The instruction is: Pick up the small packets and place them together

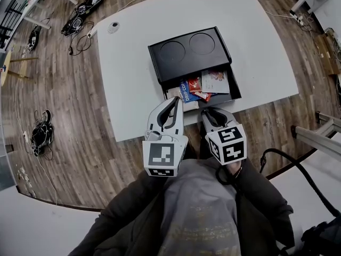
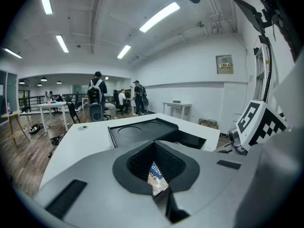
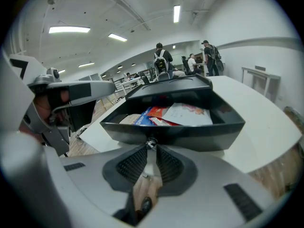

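A black drawer [image 1: 235, 96] stands pulled out of a black box [image 1: 189, 49] on the white table. In it lie a blue drip-coffee packet [image 1: 185, 91], a red packet [image 1: 195, 84], a large white packet [image 1: 215, 81] and a beige one [image 1: 173, 93]. My right gripper [image 3: 151, 147] is shut on the small knob [image 3: 151, 143] of the drawer front [image 3: 190, 132]. My left gripper [image 1: 177, 101] hovers over the drawer's near left corner, its pads spread and touching nothing. The blue packet [image 2: 156, 172] shows below, through the gap of the left gripper [image 2: 154, 148].
The table's [image 1: 133, 63] near edge runs just behind the drawer. A small round object [image 1: 113, 27] sits at its far left. Cables lie on the wood floor [image 1: 74, 23]. People [image 2: 97, 96] stand at desks far off.
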`<state>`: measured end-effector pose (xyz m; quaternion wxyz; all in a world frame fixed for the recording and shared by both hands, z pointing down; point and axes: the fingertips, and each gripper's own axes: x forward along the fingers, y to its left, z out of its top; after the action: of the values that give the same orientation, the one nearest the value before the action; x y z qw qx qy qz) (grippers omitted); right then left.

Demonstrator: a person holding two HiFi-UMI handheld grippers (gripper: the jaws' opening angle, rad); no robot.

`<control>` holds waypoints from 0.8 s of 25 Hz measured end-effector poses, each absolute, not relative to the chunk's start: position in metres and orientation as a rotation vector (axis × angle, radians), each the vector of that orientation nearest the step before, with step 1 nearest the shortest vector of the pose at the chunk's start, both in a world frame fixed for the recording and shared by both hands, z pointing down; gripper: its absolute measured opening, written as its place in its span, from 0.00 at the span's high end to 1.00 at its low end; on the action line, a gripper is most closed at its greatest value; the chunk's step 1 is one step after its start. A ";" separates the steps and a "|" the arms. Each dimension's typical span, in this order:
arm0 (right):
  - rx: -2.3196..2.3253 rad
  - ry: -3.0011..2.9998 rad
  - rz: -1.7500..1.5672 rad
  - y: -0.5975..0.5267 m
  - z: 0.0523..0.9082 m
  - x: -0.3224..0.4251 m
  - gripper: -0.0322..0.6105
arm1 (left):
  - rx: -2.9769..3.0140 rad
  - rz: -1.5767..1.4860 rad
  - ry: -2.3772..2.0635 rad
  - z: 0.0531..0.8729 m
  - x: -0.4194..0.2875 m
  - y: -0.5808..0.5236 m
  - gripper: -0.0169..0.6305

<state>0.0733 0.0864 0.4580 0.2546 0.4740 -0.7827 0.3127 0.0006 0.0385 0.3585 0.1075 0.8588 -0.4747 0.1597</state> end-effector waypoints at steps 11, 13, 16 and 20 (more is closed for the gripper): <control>1.303 -2.125 0.852 0.093 0.456 0.073 0.85 | 2.538 0.466 -1.379 0.359 0.001 0.043 0.97; 1.305 -2.125 0.850 0.093 0.455 0.073 0.85 | 2.538 0.463 -1.382 0.358 -0.001 0.042 0.97; 1.306 -2.124 0.848 0.093 0.455 0.073 0.85 | 2.538 0.458 -1.383 0.357 -0.002 0.042 0.97; 1.310 -2.120 0.854 0.094 0.456 0.073 0.85 | 2.537 0.457 -1.383 0.357 -0.004 0.043 0.97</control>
<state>0.0726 0.0937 0.4557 0.2510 0.4814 -0.7789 0.3138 -0.0041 0.0432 0.3569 0.1078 0.8622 -0.4699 0.1552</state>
